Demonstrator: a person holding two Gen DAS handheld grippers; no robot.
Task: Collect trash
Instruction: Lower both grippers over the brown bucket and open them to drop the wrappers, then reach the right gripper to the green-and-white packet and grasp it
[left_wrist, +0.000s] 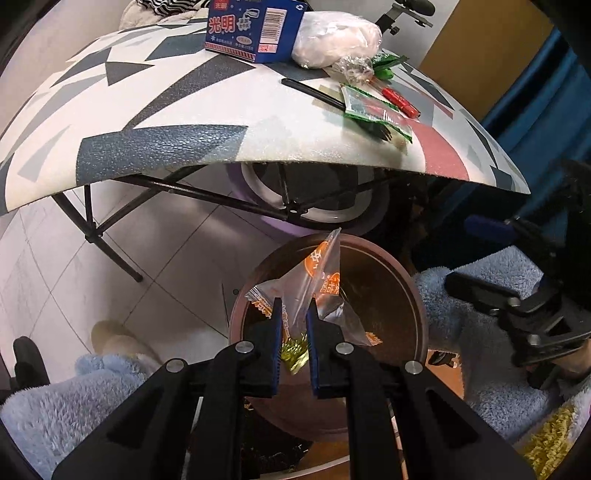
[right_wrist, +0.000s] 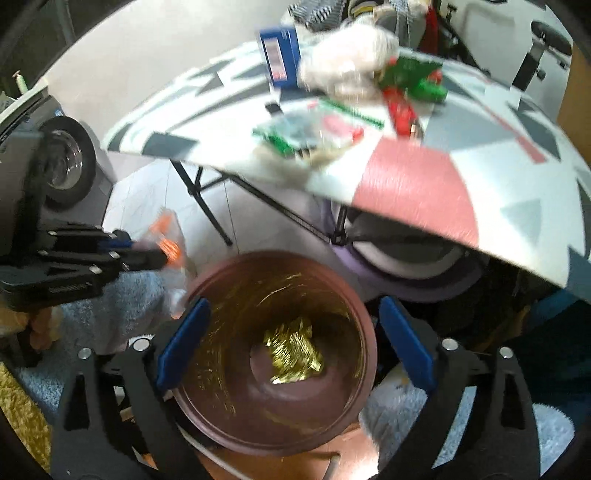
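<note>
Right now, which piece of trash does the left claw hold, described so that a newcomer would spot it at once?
Find the round brown bin on the floor below the patterned folding table. Just over its rim, the left claw is shut on a clear plastic wrapper. Its orange round printed marks set it apart from the gold foil wrapper lying at the bin's bottom.

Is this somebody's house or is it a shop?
Probably a home. There's a small folding table with snack wrappers on it, a tiled floor, and a brown waste bin beside someone's fluffy blue trousers.
</note>
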